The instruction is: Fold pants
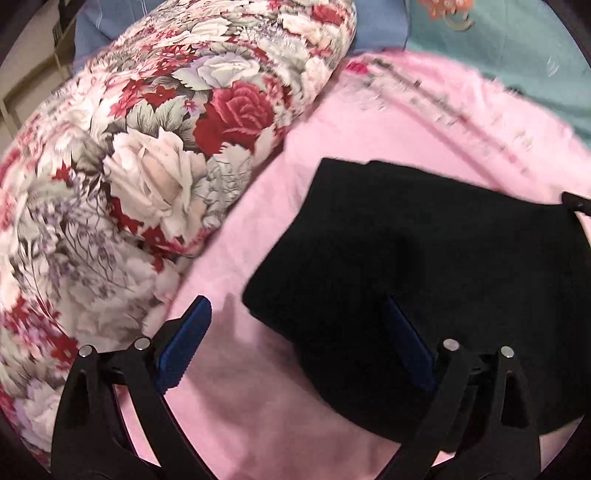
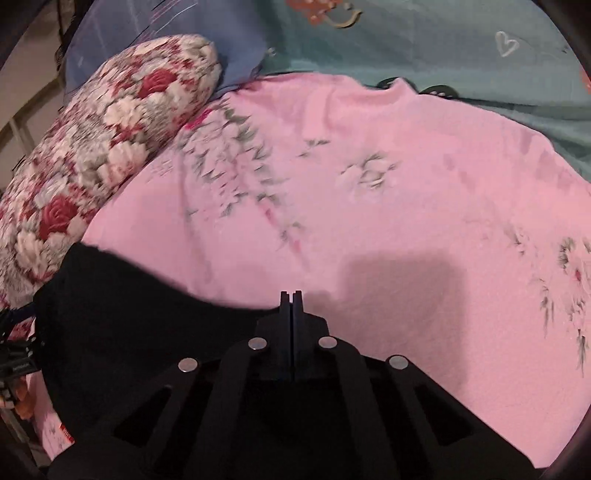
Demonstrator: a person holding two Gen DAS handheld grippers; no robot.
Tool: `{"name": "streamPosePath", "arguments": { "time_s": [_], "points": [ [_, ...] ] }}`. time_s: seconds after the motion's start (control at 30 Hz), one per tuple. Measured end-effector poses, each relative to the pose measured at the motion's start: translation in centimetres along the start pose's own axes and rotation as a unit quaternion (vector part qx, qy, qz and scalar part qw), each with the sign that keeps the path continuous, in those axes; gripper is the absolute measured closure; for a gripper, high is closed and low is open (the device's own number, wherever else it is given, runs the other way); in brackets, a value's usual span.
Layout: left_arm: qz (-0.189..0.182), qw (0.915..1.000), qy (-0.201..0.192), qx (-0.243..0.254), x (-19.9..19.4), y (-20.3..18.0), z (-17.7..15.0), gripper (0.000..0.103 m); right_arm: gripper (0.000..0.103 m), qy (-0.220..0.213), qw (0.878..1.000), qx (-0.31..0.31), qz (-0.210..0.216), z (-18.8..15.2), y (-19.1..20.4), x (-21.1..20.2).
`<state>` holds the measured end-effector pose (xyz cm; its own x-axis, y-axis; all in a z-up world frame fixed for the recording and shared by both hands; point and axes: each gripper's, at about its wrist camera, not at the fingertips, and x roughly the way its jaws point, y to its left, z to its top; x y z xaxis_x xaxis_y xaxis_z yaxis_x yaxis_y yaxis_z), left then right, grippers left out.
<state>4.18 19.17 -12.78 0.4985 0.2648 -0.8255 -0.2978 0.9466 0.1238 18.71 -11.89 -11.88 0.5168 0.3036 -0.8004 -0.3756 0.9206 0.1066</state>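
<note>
The black pants [image 1: 424, 266] lie folded in a compact block on the pink sheet [image 1: 351, 122]. My left gripper [image 1: 295, 321] is open, its blue-padded fingers [image 1: 184, 343] spread wide over the pants' near left corner, holding nothing. In the right wrist view the pants [image 2: 129, 317] lie low on the left. My right gripper [image 2: 291, 295] has its jaws pressed together at the pants' right edge; whether cloth is pinched between them is not visible. Its tip also shows at the right edge of the left wrist view [image 1: 576, 201].
A rolled floral quilt [image 1: 129, 166] lies along the left of the pants, also in the right wrist view [image 2: 103, 140]. A teal sheet [image 2: 443, 48] and a blue pillow [image 2: 166, 22] lie beyond. The pink sheet [image 2: 369, 184] stretches out to the right.
</note>
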Motion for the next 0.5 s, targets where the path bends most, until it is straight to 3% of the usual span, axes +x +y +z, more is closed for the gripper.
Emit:
{"name": "streamPosePath", "arguments": {
  "time_s": [0.03,0.13,0.3,0.4,0.43,0.5],
  "points": [
    [0.001,1.0000,0.009,0.000,0.2,-0.1,0.1,0.005,0.102,0.022,1.000,-0.004,-0.002,-0.4,0.0,1.0],
    [-0.008,0.9999,0.000,-0.011,-1.0,0.5,0.4,0.006,0.102,0.010,0.999,-0.027,-0.046,-1.3,0.2,0.4],
    [-0.037,0.9975,-0.055,-0.023,-3.9,0.6,1.6,0.006,0.085,-0.064,0.997,0.027,-0.018,-2.2,-1.4,-4.7],
    [-0.077,0.9947,-0.067,-0.016,-3.4,-1.9,3.3,0.006,0.085,-0.051,0.998,0.020,0.031,-2.4,0.3,-4.6],
    [-0.061,0.9958,-0.068,-0.008,-2.7,-2.8,3.7,0.006,0.085,-0.041,0.998,0.012,0.053,-2.5,1.1,-4.1],
    [0.042,0.9972,-0.057,0.024,-0.9,-4.5,4.0,0.006,0.085,-0.019,0.998,0.008,0.063,-2.8,2.0,-2.7]
  ]
}}
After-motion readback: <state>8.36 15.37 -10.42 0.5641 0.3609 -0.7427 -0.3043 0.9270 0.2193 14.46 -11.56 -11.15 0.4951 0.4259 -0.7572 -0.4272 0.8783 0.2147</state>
